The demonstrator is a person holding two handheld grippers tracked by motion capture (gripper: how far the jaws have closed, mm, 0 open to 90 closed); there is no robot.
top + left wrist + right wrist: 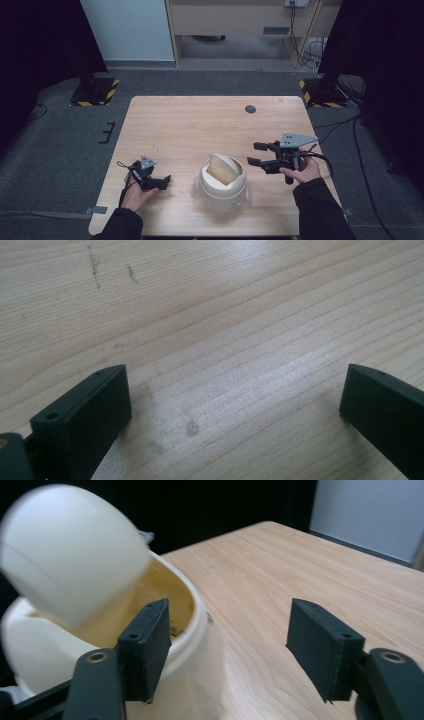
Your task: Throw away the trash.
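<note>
High view: I see the bin, a cream, round thing with a swing lid, near the front edge of the counter, about midway between my 2 hands. The lid is tilted, one edge tipped up so the darker inside shows. A clear plastic liner puffs out around the bin's base.

My right gripper sits just to the right of the bin, level with its top, pointing left toward it. Its jaws stand apart with nothing between them. In the right gripper view the lid looms blurred at upper left, and the bin's rim lies just behind the left jaw; I cannot tell whether that jaw touches the rim. Bare wood shows in the gap between the 2 jaws.

My left gripper rests low on the counter to the left of the bin, apart from it, pointing right. In the left gripper view its jaws are spread wide over bare wood grain, holding nothing.
</note>
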